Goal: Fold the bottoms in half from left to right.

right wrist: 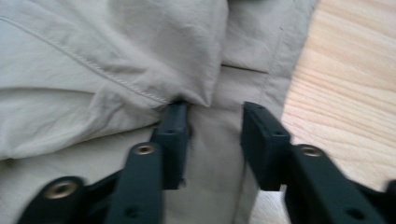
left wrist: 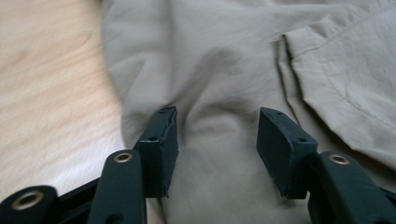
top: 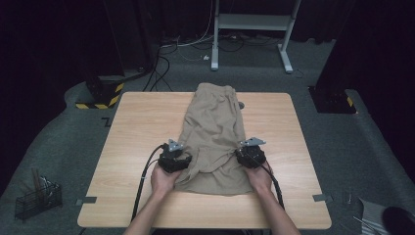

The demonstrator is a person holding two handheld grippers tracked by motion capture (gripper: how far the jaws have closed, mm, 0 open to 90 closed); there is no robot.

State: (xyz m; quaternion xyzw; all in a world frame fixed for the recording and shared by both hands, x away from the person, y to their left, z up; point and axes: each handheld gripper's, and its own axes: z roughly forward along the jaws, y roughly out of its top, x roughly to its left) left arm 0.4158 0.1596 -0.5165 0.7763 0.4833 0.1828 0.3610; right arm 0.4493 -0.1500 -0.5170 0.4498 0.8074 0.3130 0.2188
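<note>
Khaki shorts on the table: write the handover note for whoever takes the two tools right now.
Left tool: jaws apart over the cloth near the left edge of the khaki shorts, pads not pressing, nothing gripped.
Right tool: jaws apart at the right edge, one pad tucked just under a fold, nothing gripped.
Shorts: lying lengthwise down the middle of the wooden table, waistband at the far edge, the near end loosely doubled over and rumpled between the two tools.
Done: garment laid out, near end partly turned up.
Left: probably take hold on both sides, finish the fold and smooth it.
</note>
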